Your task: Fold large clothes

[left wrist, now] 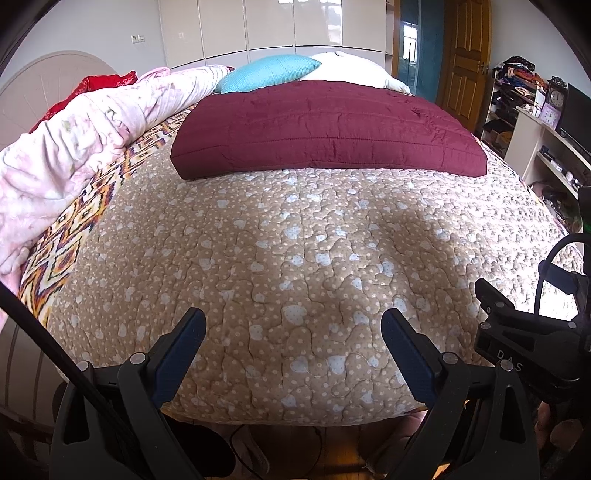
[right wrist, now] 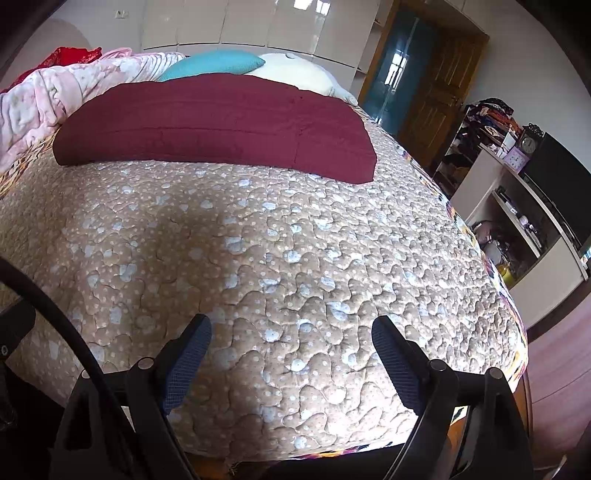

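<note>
Left tool [left wrist: 293,334]: fingers spread wide, released, nothing between them. It hangs over the near edge of the bed [left wrist: 295,258], above the tan quilt with pale hearts. Right tool [right wrist: 291,338]: likewise spread and released, over the same near edge. The right tool's body also shows at the right margin of the left wrist view, close beside the left tool.

Quilt under both tools lies flat, lightly shadowed in the middle. A strip of orange-and-purple patterned sheet [left wrist: 74,221] shows along the bed's left side.

Task item: maroon quilted garment [left wrist: 325,129], folded into a wide, thick block. It lies across the bed beyond the middle, well apart from both tools, with bare quilt between. In the right wrist view the garment [right wrist: 214,122] sits left of centre, its right end short of the bed's right edge.

Left of the garment: pink blanket [left wrist: 74,140], bunched along the bed's left side, with red cloth [left wrist: 99,81] past it.

Behind the garment, at the head of the bed: teal pillow [left wrist: 266,72] and a white pillow [left wrist: 354,70], both touching or just beside its far edge.

Beyond the bed: pale wardrobe doors [left wrist: 269,26], wooden door [left wrist: 465,55]. Right of the bed: white shelf [right wrist: 517,206] with clutter and a clock [right wrist: 528,144].
</note>
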A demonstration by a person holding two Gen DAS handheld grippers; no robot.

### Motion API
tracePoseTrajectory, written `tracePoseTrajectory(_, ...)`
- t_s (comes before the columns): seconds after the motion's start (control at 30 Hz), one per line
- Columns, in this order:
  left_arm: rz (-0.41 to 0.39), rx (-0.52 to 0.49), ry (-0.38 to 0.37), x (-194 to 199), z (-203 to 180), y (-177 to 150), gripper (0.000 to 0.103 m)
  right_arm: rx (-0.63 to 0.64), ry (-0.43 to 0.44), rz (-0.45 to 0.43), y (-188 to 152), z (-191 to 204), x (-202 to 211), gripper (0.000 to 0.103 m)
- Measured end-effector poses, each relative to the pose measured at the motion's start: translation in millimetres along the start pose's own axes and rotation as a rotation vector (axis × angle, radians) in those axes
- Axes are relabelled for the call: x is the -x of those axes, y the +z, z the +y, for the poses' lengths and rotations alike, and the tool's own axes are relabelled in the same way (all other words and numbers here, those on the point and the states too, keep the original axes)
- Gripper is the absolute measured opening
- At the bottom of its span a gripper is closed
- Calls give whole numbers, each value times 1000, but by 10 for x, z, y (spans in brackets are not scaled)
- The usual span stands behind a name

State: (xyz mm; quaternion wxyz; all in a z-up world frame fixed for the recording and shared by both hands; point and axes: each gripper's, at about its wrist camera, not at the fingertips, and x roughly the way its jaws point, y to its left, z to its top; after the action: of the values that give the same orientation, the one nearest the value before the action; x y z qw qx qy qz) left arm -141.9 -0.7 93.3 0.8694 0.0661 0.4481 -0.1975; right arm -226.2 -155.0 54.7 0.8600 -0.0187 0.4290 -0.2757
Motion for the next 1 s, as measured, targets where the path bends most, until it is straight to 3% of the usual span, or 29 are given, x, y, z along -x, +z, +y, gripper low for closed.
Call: tracePoseTrajectory(1.0,35,27,-7,-90,41,-33,95,-7,35,13,-30,25,-13,92)
